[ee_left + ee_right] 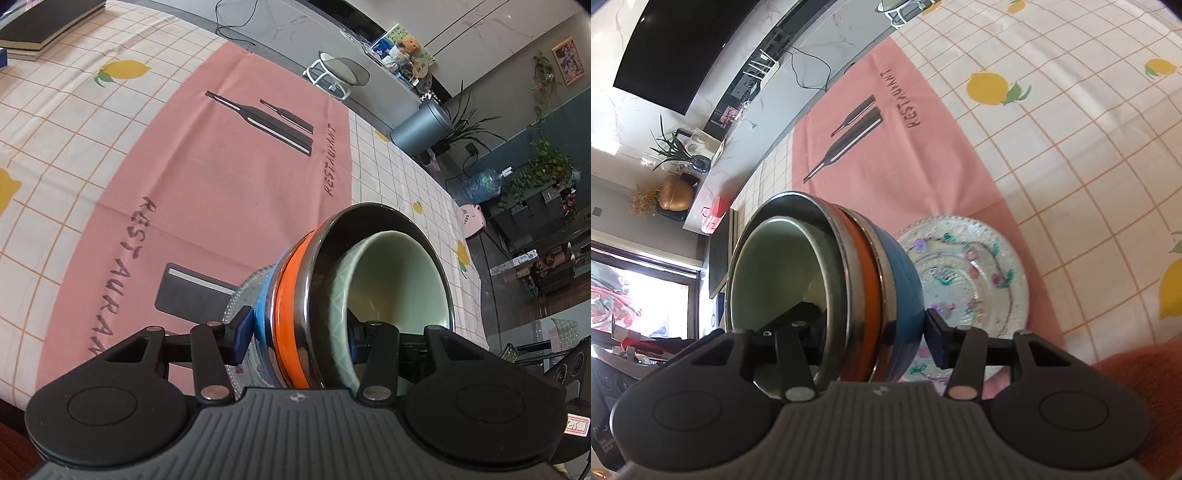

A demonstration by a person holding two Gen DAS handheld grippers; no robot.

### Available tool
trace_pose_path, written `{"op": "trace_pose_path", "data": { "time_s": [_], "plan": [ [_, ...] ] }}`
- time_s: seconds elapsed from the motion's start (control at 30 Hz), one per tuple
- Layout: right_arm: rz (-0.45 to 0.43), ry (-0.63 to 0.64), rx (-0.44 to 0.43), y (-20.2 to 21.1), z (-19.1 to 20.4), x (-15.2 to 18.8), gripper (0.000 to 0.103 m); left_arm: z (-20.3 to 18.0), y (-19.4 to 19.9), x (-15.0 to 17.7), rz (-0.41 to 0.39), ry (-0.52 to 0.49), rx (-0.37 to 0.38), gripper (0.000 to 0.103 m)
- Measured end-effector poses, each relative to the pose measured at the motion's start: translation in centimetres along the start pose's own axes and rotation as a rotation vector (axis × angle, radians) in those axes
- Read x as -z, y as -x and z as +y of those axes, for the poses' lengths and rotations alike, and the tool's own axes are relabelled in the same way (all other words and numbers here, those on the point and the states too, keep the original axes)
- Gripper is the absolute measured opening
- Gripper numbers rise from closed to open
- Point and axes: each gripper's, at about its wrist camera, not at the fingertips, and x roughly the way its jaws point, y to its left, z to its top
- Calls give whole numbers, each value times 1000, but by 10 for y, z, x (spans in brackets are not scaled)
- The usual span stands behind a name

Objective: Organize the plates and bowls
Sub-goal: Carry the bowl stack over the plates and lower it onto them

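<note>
Together, the left tongs [301, 334] and right tongs [871, 332] clamp a nested stack of bowls [369, 280] from opposite sides, tipped above the pink placemat [221, 177]. A clear flowered glass plate [975, 273] sits under the stack, beside the checked tabletop [1071, 155].

Both wrist views look steeply down, close, from seemingly opposite sides, sharing the pink placemat [221, 177].
</note>
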Motion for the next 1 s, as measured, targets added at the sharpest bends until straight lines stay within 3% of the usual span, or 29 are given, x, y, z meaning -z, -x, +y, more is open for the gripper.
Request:
{"op": "trace_pose_path", "data": {
  "time_s": [1.0],
  "plan": [
    [50,-41,-32,-20,-39,1,50,-5,-18,16,31,-28,-71,53]
  ]
}}
